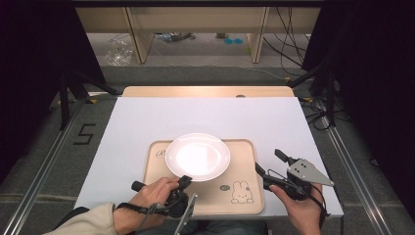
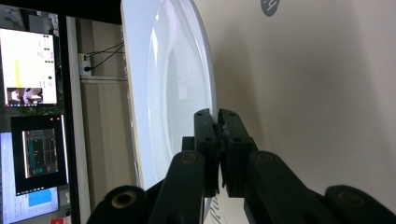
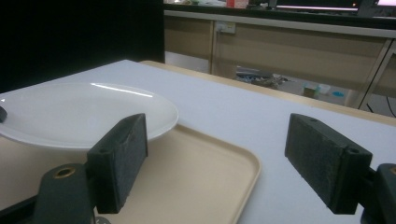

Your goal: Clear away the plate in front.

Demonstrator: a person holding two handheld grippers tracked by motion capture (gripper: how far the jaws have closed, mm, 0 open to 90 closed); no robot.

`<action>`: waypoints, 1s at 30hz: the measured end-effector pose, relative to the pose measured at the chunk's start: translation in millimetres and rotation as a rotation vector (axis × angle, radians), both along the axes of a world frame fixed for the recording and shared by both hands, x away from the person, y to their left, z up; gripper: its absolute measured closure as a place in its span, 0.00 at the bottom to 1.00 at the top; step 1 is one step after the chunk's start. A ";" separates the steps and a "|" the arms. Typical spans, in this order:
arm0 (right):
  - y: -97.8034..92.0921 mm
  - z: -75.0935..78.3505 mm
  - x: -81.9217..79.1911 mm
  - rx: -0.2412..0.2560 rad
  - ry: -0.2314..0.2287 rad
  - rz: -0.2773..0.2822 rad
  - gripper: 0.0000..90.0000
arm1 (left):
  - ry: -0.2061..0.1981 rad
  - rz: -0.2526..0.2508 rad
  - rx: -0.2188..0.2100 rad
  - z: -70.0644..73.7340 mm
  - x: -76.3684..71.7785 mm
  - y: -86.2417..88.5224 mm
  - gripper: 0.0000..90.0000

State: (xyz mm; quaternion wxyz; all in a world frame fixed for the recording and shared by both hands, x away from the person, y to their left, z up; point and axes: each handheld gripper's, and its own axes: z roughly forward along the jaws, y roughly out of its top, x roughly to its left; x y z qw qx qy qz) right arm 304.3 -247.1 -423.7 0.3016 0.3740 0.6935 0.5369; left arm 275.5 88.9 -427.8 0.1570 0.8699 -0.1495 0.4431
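Your left tongs [image 1: 185, 182] were clamped on the near rim of the white plate [image 1: 197, 156], jaws nearly together with the rim pinched between them (the left gripper view showed this close up). The plate sat on the beige tray [image 1: 247, 147] at the near middle of the bench [image 1: 147, 117]. Your right tongs [image 1: 268, 164] stood wide apart and held nothing, just right of the tray's right edge, near the plate.
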 end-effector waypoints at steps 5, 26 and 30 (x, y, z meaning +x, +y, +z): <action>0.2 -0.3 0.4 0.006 -0.007 0.002 0.25 | 0.015 -0.005 0.006 -2.9 -0.6 -1.3 0.97; 0.1 -0.8 0.8 0.000 -0.005 0.006 0.25 | 0.075 -0.011 0.018 -12.1 2.1 -4.0 0.96; 0.1 -0.9 0.9 0.000 -0.005 0.006 0.25 | 0.074 -0.020 0.024 -13.4 2.7 -4.6 0.96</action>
